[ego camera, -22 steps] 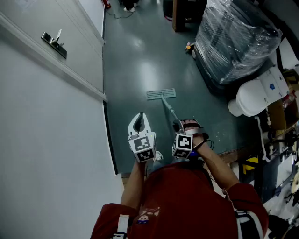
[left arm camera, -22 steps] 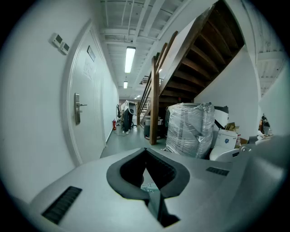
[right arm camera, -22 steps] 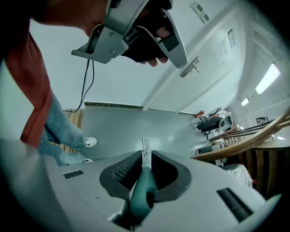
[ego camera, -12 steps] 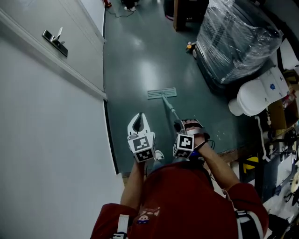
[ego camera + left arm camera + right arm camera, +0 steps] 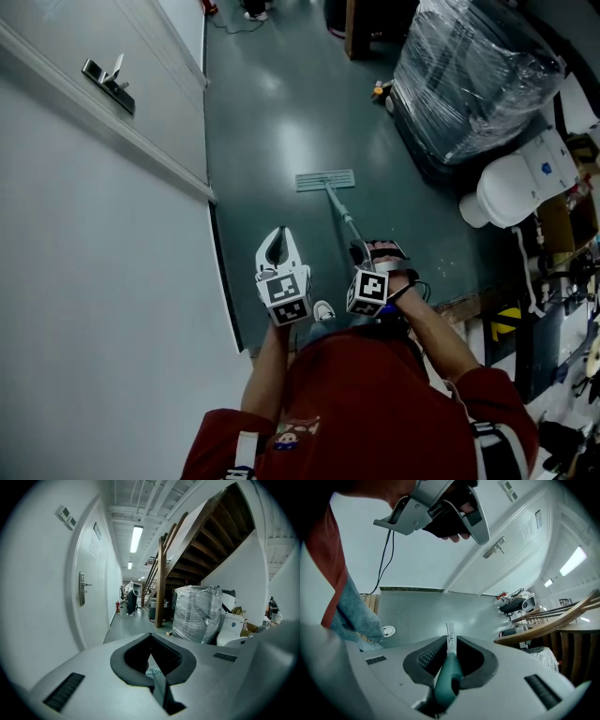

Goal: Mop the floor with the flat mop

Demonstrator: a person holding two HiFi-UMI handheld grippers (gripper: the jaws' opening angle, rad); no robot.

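The flat mop's pale head [image 5: 324, 180] lies flat on the dark green floor ahead of me. Its thin pole [image 5: 342, 217] slants back to my right gripper [image 5: 367, 255]. In the right gripper view, that gripper [image 5: 450, 641] is shut on the mop's teal handle [image 5: 448, 672], and the metal pole [image 5: 450, 632] runs out past the fingertips. My left gripper [image 5: 278, 234] hangs beside it to the left, apart from the mop. Its jaws [image 5: 151, 635] are shut, with nothing between them.
A white wall and a door with a lever handle [image 5: 108, 80] run along the left. A plastic-wrapped pallet load [image 5: 478, 75] and a white toilet [image 5: 516, 192] crowd the right side. A wooden step edge [image 5: 464, 305] lies behind. My shoe [image 5: 323, 309] shows below the grippers.
The mop head has slid a little farther away along the floor. Both grippers stay nearly where they were.
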